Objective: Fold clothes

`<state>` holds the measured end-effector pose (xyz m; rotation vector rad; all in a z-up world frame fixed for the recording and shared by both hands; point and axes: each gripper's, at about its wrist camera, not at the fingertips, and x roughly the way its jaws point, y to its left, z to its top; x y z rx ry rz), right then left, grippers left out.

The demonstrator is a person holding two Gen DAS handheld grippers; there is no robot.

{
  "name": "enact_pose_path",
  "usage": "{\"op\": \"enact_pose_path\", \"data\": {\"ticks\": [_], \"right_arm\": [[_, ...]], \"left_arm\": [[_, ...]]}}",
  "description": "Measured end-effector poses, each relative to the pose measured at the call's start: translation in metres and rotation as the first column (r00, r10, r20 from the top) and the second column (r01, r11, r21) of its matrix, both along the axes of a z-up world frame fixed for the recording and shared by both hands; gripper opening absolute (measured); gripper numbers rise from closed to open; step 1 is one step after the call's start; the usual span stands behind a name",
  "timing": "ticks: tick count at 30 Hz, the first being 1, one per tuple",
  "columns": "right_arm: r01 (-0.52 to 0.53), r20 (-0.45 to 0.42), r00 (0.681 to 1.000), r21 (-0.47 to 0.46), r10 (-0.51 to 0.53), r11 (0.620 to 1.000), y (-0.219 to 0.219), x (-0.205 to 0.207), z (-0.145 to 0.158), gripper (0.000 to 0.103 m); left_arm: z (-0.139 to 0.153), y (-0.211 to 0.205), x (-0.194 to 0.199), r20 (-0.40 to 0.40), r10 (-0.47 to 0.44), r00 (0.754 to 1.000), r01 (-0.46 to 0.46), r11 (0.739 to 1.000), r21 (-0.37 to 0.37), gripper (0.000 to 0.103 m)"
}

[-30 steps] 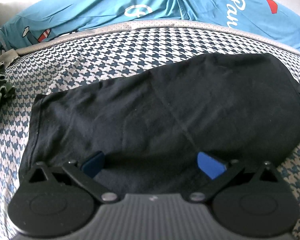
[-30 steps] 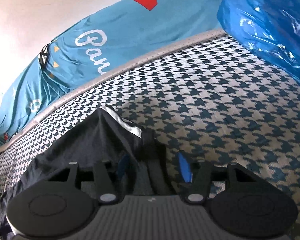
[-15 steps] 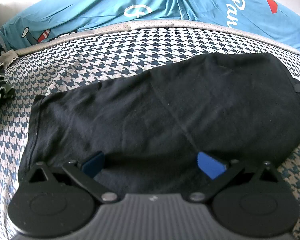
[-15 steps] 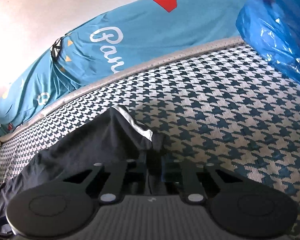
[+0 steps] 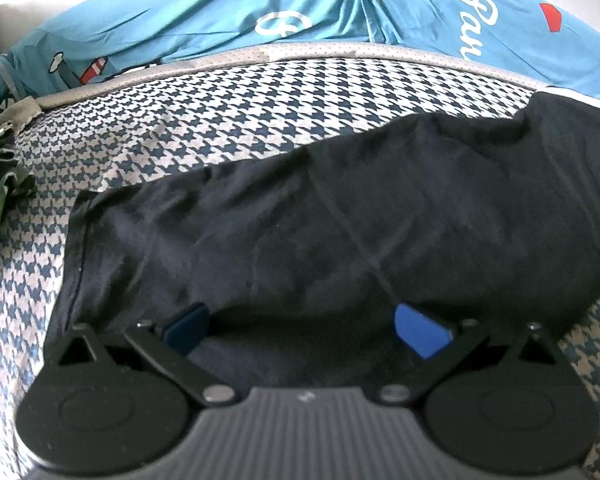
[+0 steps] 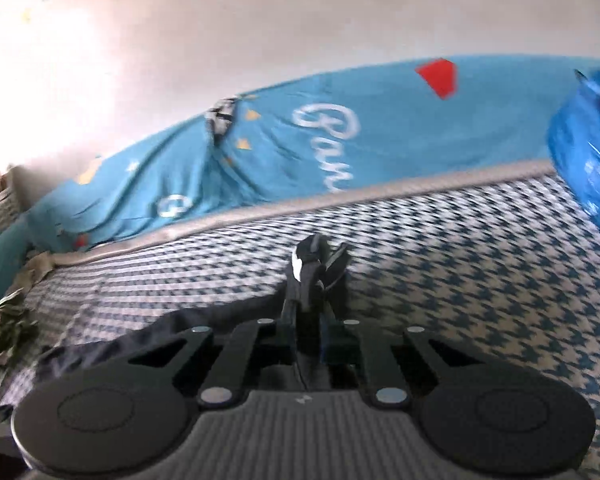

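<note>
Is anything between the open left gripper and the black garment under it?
Nothing visible. The left gripper stands open right over the black garment, bare cloth between its pads. The right gripper is shut on the garment's far end.

The left gripper (image 5: 306, 332) points down, and its 2 blue pads (image 5: 418, 330) sit wide apart. The right gripper (image 6: 314, 322) points less steeply down (it looks a bit tipped), with its jaws squeezed tight on black cloth (image 6: 312, 268).
</note>
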<state>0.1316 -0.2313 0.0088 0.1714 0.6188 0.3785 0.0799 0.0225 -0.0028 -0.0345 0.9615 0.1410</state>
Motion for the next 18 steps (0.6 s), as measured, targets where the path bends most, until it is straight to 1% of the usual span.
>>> {"op": "enact_pose_path", "data": {"ticks": [4,10,18], "right_arm": [[-0.068,0.026,0.997,-0.015,0.069,0.998,0.023,-0.01,0.002,0.012],[-0.174,0.037,0.984,-0.06,0.177,0.983,0.061,-0.021,-0.007,0.012],[-0.276,-0.035,0.961,-0.133,0.273,0.952,0.104,-0.026,-0.038,0.013]], "left_arm": [[0.002,0.006,-0.001,0.012,0.033,0.999,-0.033,0.999,0.004,0.103],[0.003,0.02,-0.005,0.026,0.082,0.996,-0.081,0.997,-0.01,0.103],[0.002,0.035,-0.008,0.03,0.127,0.991,-0.126,0.992,-0.025,0.103]]}}
